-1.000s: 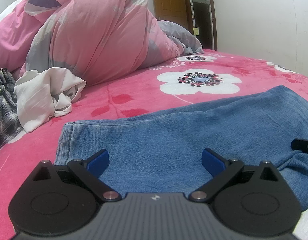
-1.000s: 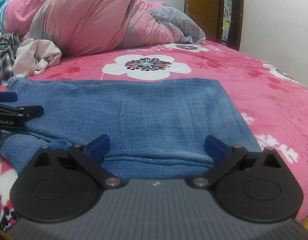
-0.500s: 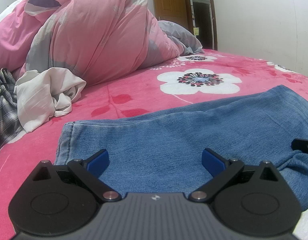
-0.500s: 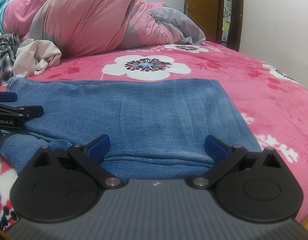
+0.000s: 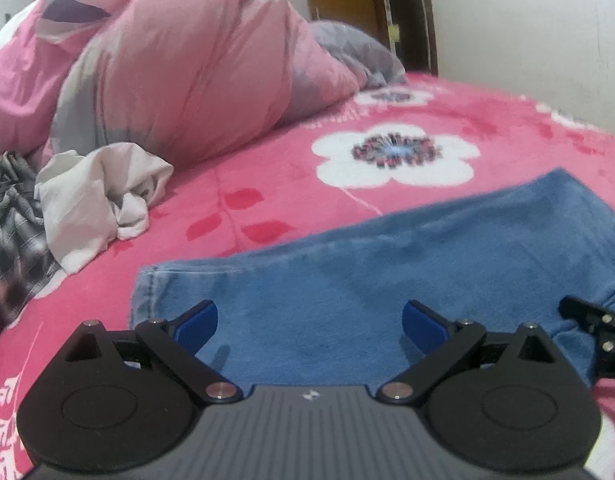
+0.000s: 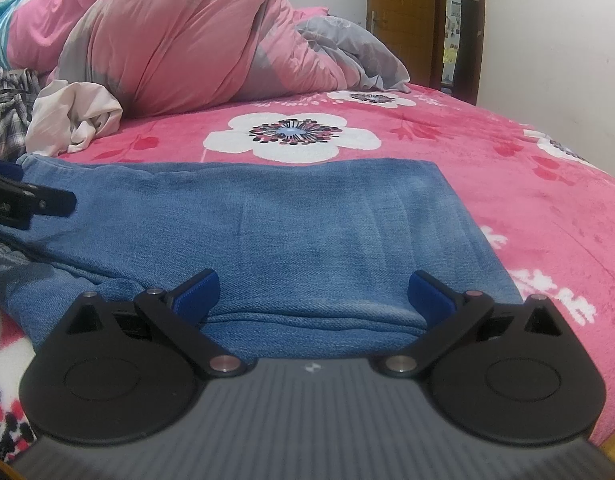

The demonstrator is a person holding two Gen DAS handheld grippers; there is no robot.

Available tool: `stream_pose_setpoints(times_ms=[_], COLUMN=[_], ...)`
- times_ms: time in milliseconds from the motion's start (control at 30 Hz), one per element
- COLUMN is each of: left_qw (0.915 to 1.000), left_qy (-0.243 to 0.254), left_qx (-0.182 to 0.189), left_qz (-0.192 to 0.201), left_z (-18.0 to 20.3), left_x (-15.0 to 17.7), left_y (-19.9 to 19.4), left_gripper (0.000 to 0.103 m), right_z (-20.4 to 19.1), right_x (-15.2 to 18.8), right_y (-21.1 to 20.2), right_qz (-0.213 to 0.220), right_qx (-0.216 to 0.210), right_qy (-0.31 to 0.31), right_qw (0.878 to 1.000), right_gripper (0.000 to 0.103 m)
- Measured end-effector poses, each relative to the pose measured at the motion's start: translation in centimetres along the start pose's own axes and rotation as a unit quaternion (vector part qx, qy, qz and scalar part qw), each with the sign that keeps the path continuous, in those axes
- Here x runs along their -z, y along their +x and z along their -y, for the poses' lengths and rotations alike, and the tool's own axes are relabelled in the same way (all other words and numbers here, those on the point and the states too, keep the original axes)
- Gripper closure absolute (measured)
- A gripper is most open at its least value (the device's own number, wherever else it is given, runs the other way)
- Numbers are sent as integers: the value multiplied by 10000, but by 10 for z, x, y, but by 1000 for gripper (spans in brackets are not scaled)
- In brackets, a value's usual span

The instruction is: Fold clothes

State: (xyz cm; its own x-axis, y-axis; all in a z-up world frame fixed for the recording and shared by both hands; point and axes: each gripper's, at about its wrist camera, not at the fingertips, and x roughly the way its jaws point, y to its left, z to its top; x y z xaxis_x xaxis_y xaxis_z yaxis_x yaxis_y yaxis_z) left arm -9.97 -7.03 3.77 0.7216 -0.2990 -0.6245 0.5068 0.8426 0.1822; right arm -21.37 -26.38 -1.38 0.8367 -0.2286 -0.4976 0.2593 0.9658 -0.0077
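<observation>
L hand-held gripper (image 5: pixel 309 320) and R hand-held gripper (image 6: pixel 313 294) both w/ jaws wide apart, nothing between the blue pads, each low over the near edge of the folded jeans (image 6: pixel 307 220). Jeans lie flat on the bed (image 6: pixel 527 168), pink blanket w/ white flower print; L unit over the hem end, R unit over the other end. Beyond: crumpled white garment (image 5: pixel 95 196) and plaid cloth (image 5: pixel 11 232) to the left, pink duvet (image 5: pixel 179 64) heaped behind, wooden door (image 6: pixel 403 24) at back.
</observation>
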Motion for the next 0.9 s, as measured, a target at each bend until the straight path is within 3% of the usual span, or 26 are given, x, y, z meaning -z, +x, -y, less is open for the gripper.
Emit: stream_pose_setpoints(times_ms=[167,433,533,900], left_qw=[9995,9993,9993,9993], left_qy=[-202,-186,-146,-90], left_qx=[3,-34,-41,-76], left_qz=[-222,-311,-335,-354], left_z=[-1,0,0,2], left_x=[7,5,5,5], left_y=[9,11,11,11], left_gripper=[2,2,2,1], right_z=[-3,-19,-25,-20], right_x=[-12,-38,-29,-8], right_y=[-9,-14,4,-11], right_qz=[-177,104,-223,-200], right_qx=[66,-243,-234,-304], right_qy=[-115,-148,-243,-198], right_qw=[9998,9995,9992,9991], right_gripper=[1,2,2,1])
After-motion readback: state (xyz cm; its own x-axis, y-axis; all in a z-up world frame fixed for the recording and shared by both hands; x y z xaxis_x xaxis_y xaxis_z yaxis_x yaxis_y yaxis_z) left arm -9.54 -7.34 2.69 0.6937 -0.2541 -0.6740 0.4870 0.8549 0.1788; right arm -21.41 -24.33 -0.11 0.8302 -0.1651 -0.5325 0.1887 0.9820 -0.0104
